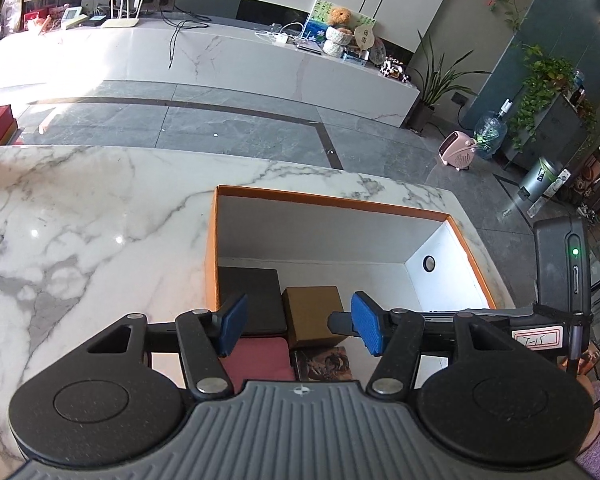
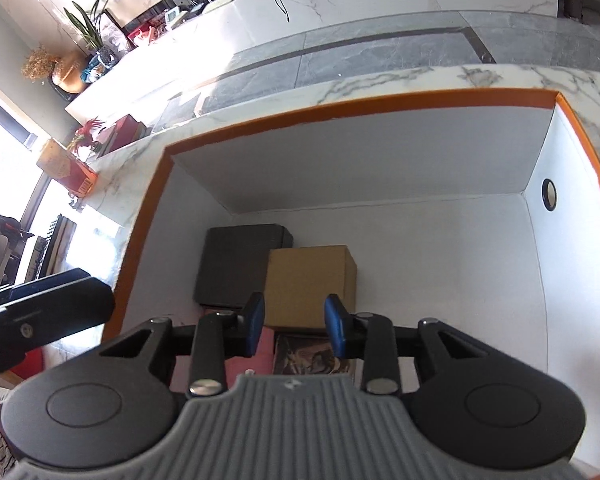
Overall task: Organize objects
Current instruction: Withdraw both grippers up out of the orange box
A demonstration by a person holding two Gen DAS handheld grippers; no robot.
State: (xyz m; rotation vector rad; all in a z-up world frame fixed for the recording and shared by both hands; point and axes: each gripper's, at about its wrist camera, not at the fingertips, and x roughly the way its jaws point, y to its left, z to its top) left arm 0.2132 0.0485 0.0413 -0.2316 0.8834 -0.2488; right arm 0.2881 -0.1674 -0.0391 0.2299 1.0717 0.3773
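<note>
An orange-rimmed storage box (image 1: 332, 200) with white inner walls stands on the marble table (image 1: 80, 208). Inside lie a black box (image 1: 252, 300), a brown cardboard box (image 1: 314, 312), a pink item (image 1: 260, 360) and a picture-printed item (image 1: 326, 362). My left gripper (image 1: 298, 326) is open and empty above the box's near left part. In the right wrist view the same box (image 2: 340, 110) holds the black box (image 2: 236, 264), cardboard box (image 2: 310, 284), pink item (image 2: 266, 344) and printed item (image 2: 304, 356). My right gripper (image 2: 294, 330) is open and empty just above the printed item.
A red-orange carton (image 2: 70, 172) stands on the table's far left edge. The left gripper's body (image 2: 40, 312) shows at the left of the right wrist view. Beyond the table are grey floor tiles (image 1: 220, 120) and a long white marble console (image 1: 220, 56).
</note>
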